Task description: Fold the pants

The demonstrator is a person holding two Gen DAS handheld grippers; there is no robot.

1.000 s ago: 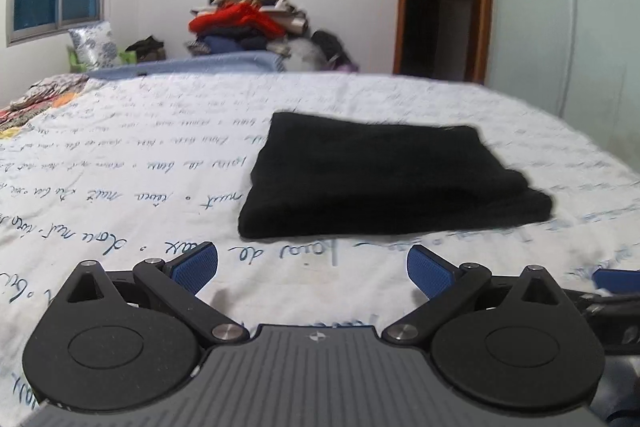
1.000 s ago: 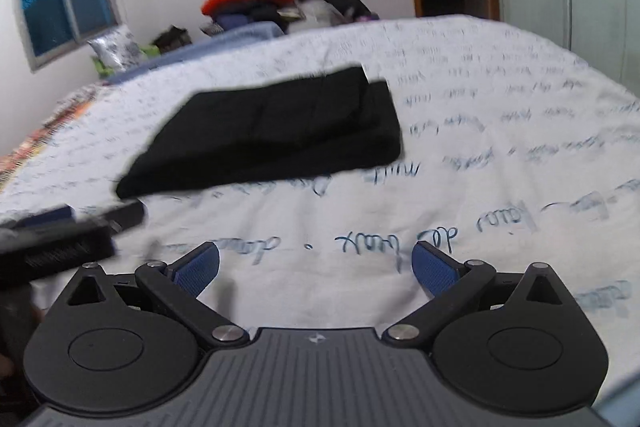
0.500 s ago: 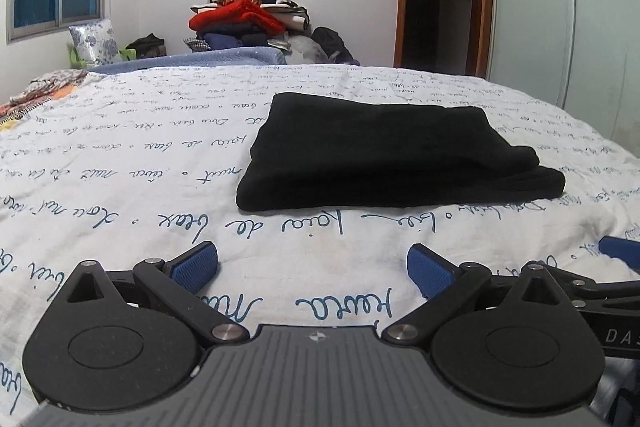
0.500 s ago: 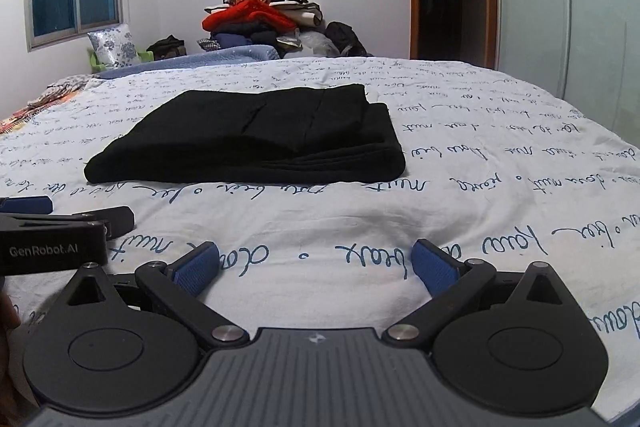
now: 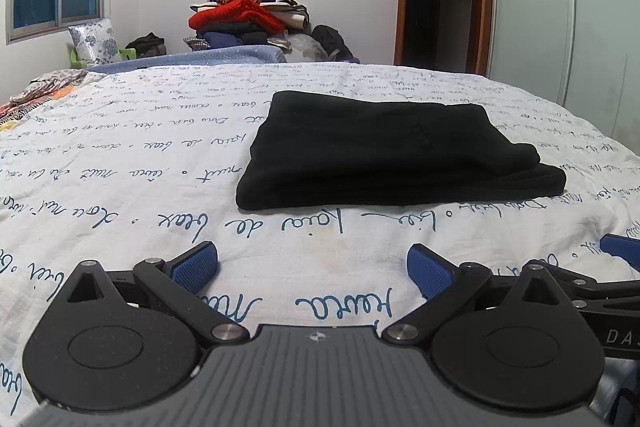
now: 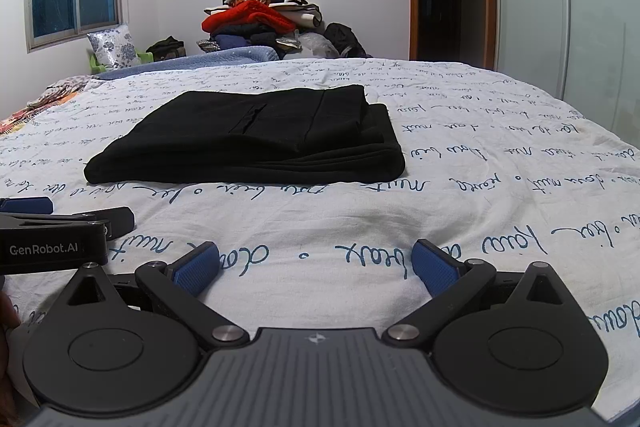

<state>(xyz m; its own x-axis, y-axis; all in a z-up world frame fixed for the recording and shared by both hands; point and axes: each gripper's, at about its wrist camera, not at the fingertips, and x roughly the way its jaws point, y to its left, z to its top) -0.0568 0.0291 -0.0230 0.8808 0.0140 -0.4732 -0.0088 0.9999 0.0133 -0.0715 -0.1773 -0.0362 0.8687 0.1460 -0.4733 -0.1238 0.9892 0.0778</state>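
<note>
Pants [image 5: 384, 155] folded into a thick black matte rectangle on wrinkled script-print sheet [image 5: 120, 179]. Left gripper [image 5: 312, 267] and right gripper [image 6: 314, 265] both released, empty, bare sheet all around.

The bedsheet [image 5: 120, 163] lies bare between the left gripper [image 5: 313, 269] and the folded pants [image 5: 384, 155], and also to the left of the pants. The right gripper [image 6: 314, 265] has bare sheet in front and to its right. A pile of clothes [image 6: 260, 15] stands far behind.

Both wrist views skim low over the bed [image 5: 120, 163], sharing the pants [image 5: 384, 155].
</note>
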